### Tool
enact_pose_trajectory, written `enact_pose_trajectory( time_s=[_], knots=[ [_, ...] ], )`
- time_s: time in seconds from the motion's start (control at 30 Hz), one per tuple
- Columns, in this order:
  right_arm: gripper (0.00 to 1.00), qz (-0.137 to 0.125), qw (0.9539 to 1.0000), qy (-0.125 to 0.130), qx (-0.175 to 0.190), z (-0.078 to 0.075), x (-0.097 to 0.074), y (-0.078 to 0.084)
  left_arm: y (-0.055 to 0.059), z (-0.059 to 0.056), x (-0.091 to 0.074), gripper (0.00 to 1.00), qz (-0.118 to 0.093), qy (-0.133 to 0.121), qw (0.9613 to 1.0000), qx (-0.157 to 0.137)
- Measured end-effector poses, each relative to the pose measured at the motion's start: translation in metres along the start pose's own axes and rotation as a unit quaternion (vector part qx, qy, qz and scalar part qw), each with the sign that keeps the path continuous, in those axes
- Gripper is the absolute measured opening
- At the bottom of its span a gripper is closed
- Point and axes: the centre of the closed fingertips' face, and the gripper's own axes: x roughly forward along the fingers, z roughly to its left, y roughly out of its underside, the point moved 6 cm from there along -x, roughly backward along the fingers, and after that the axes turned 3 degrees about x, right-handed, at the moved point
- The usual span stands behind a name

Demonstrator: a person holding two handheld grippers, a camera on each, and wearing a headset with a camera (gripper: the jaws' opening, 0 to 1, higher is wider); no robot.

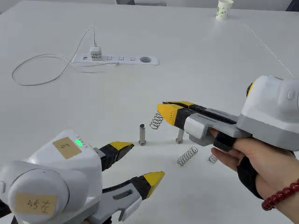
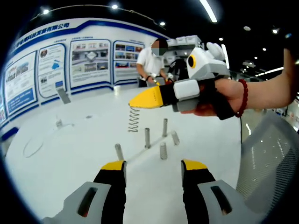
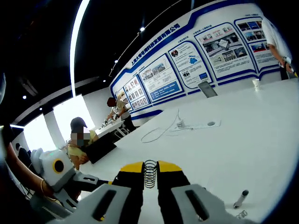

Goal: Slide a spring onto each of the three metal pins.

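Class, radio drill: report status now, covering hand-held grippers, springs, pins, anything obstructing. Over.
Right hand-held gripper shut on spring. Left hand-held gripper open. Upright pin bare, beside held spring. Nothing between them. Loose spring on table.

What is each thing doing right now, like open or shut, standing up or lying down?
left gripper: jaws open, empty.
right gripper: jaws shut on the held spring.
held spring: pinched at one end, on no pin.
bare pin: standing upright, no spring on it.
loose spring: lying on the table.
power strip: one plug in it.
paper cup: upright.
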Motion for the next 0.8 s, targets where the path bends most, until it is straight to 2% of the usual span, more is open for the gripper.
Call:
enact_pose_trajectory(
  time_s=[0.37, 0.5, 0.7, 0.8],
  knots=[
    [0.11, 0.012, 0.9991, 0.025, -0.034, -0.010, 0.019, 0.008, 0.005, 0.000, 0.003, 0.61, 0.007, 0.001, 0.9999, -0.014],
    [0.11, 0.012, 0.9989, 0.027, -0.035, -0.013, 0.026, 0.010, 0.007, 0.000, 0.004, 0.65, 0.010, 0.003, 0.9998, -0.015],
    [0.11, 0.018, 0.9971, 0.035, -0.066, -0.017, 0.033, 0.014, 0.009, 0.000, 0.005, 0.73, 0.012, 0.003, 0.9997, -0.019],
    [0.11, 0.017, 0.9970, 0.034, -0.067, -0.017, 0.035, 0.015, 0.010, -0.001, 0.005, 0.74, 0.015, 0.005, 0.9996, -0.023]
  ],
)
